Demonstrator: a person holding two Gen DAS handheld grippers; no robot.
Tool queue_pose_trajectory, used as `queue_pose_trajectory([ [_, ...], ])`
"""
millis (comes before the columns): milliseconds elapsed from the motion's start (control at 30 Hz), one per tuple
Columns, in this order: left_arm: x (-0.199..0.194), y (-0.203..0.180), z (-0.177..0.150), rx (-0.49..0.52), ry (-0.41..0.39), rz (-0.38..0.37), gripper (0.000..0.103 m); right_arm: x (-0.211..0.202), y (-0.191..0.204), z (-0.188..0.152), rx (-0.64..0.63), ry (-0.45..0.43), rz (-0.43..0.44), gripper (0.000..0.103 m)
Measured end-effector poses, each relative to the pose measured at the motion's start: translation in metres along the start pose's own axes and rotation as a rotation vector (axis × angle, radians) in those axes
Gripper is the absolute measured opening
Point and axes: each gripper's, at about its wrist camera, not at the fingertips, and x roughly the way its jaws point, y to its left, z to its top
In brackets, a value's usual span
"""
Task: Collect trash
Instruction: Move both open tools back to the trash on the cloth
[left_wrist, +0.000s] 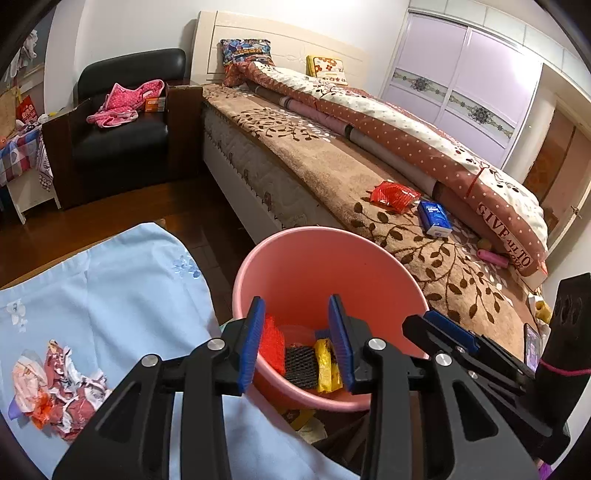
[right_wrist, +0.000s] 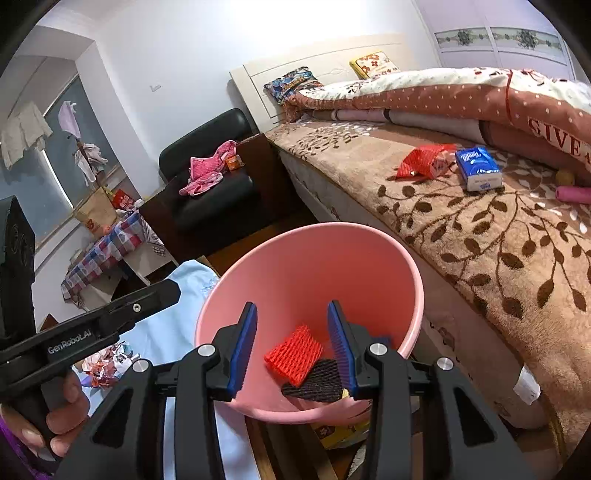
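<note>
A pink bin stands between the bed and a light-blue cloth. In it lie a red foam net, a black foam net and a yellow wrapper. My left gripper is open and empty over the bin's near rim. My right gripper is open and empty above the bin's inside. A red wrapper lies on the bed. Crumpled paper trash lies on the blue cloth.
A blue tissue pack lies beside the red wrapper on the brown leaf-patterned blanket. A folded quilt runs along the bed. A black armchair with pink clothes stands past the bed. A pink tube lies by the quilt.
</note>
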Motion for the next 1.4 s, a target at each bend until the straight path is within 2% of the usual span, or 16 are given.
queue_pose_trajectory([
  [367, -0.042, 0.026, -0.009, -0.014, -0.042, -0.008, 0.039, -0.011, 0.039, -0.003, -0.077, -0.026, 0.029, 0.042],
  [433, -0.049, 0.032, -0.012, -0.017, -0.045, -0.004, 0.046, -0.012, 0.045, -0.006, -0.079, -0.022, 0.04, 0.042],
  [667, -0.079, 0.06, -0.027, -0.029, -0.077, 0.033, 0.047, -0.011, 0.071, -0.018, -0.106, 0.001, 0.075, 0.043],
  [967, -0.115, 0.104, -0.052, -0.045, -0.104, 0.123, 0.047, -0.002, 0.1, -0.033, -0.146, 0.053, 0.106, 0.043],
  [1400, -0.148, 0.179, -0.099, -0.145, -0.076, 0.254, 0.047, 0.011, 0.133, -0.044, -0.189, 0.088, 0.156, 0.043],
])
